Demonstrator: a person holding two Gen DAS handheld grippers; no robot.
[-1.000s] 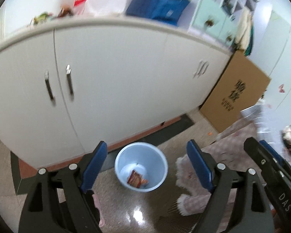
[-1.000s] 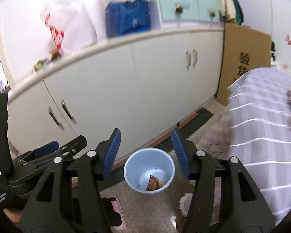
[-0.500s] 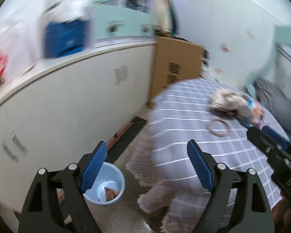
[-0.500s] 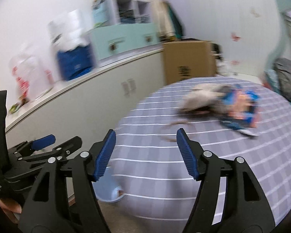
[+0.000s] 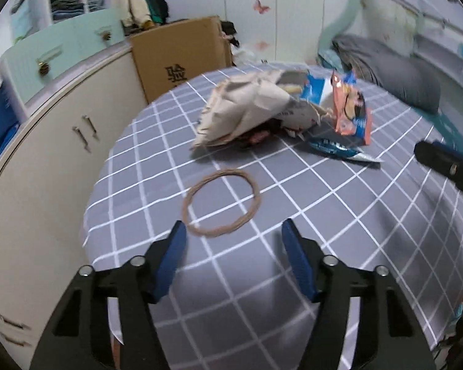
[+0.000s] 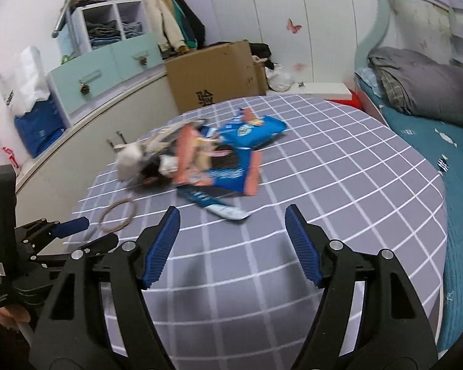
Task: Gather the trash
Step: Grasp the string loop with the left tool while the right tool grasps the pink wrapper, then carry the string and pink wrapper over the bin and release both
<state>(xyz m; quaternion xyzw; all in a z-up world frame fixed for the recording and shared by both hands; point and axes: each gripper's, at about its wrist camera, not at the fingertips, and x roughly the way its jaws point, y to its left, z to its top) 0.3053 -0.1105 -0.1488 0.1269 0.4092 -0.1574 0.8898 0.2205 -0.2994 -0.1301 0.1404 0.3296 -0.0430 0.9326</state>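
Note:
A pile of trash lies on the grey checked tablecloth (image 5: pixel 339 215): crumpled beige paper (image 5: pixel 247 111), an orange snack bag (image 5: pixel 350 108) and a blue wrapper (image 5: pixel 339 149). A loop of brown string (image 5: pixel 222 206) lies nearer, just beyond my left gripper (image 5: pixel 233 234), which is open and empty. In the right wrist view the blue wrappers (image 6: pixel 240 151), the paper (image 6: pixel 132 157) and the string loop (image 6: pixel 117 212) show beyond my right gripper (image 6: pixel 233 219), also open and empty. The left gripper (image 6: pixel 68 231) appears at that view's left edge.
White cabinets (image 5: pixel 61 160) run along the left wall with a cardboard box (image 5: pixel 182 55) beyond them. A bed with a grey pillow (image 6: pixel 423 86) and teal cover stands to the right of the table. The right gripper's tip (image 5: pixel 447 166) shows at the left view's right edge.
Both grippers have swung from the blue bin on the floor by the cabinets up and right to the table with the trash pile. Both stayed open and empty.

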